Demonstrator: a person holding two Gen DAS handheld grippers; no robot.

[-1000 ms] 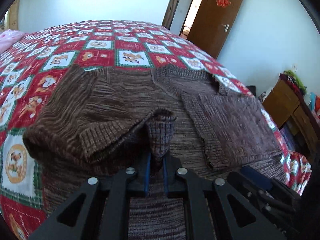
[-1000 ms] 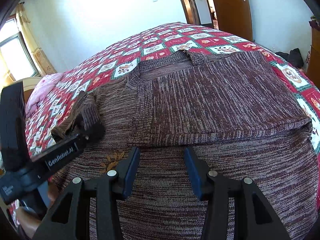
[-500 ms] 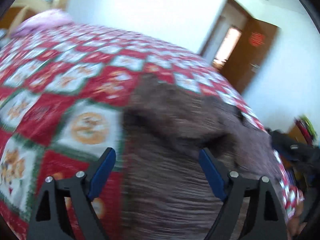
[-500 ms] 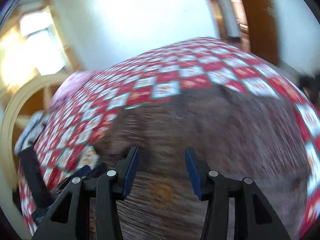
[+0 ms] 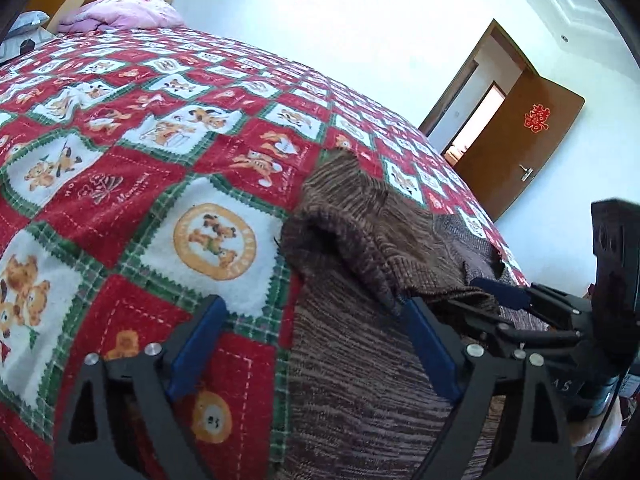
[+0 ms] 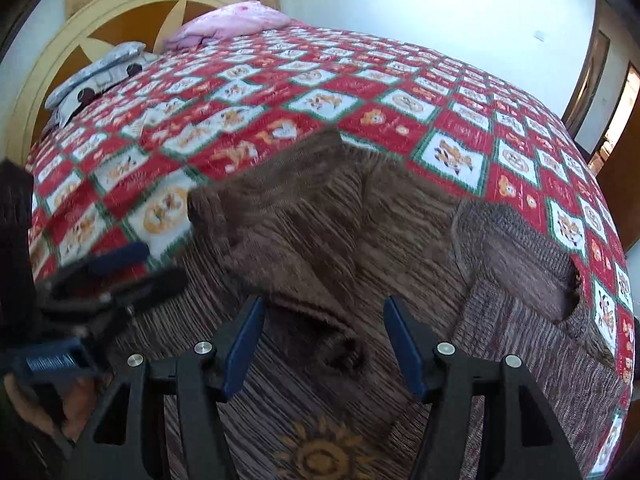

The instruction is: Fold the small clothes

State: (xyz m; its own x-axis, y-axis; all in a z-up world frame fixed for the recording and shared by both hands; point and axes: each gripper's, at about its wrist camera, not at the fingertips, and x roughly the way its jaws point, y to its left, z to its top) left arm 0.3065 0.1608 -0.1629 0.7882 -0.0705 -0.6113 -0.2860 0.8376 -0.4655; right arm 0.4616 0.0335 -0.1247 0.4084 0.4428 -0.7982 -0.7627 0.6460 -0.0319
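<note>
The left gripper [image 5: 316, 344] is seen released, its jaws opening wide over the edge of one brown knitted sweater [image 5: 360, 360], nothing pressed between the pads. The right gripper [image 6: 324, 344] is likewise opening, a folded sleeve [image 6: 304, 280] lying between its blue pads [image 6: 244, 344] but not clamped. The sweater is spread on a red, white and green patchwork quilt [image 5: 120, 184]. "Memorial" can be made out on one quilt square; a red paper character is stuck on the single brown door [image 5: 520, 160]. Two pillows are counted at the headboard [image 6: 80, 28].
</note>
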